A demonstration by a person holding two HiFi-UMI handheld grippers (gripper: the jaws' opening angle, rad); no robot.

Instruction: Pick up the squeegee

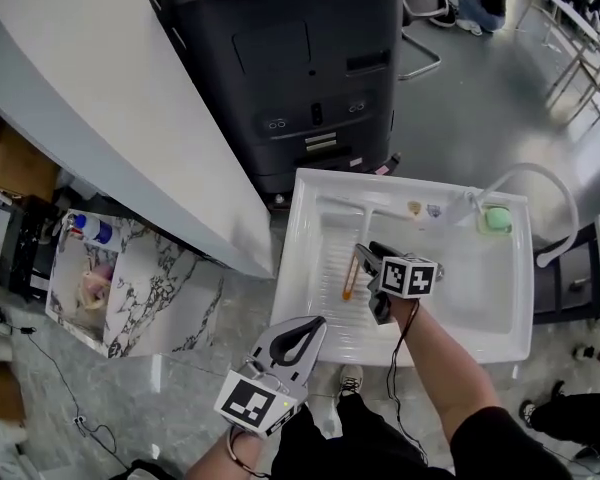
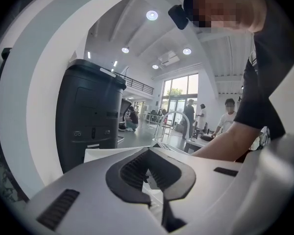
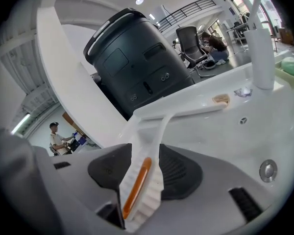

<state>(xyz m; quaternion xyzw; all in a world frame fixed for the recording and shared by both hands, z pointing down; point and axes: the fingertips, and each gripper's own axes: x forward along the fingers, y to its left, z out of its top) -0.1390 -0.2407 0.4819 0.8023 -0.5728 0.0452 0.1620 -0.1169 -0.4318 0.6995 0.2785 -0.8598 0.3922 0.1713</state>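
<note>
A white squeegee with an orange stripe on its handle lies in the white sink, its blade toward the far wall. My right gripper is down in the sink with its jaws on either side of the handle. In the right gripper view the ribbed handle runs between the dark pads, and the right gripper stands open around it. My left gripper hangs in front of the sink's near left corner, shut and empty. In its own view the left gripper points toward the sink.
A curved white faucet and a green sponge sit at the sink's far right corner. A large black bin stands behind the sink. A white curved wall and a marble shelf lie to the left. People are in the background.
</note>
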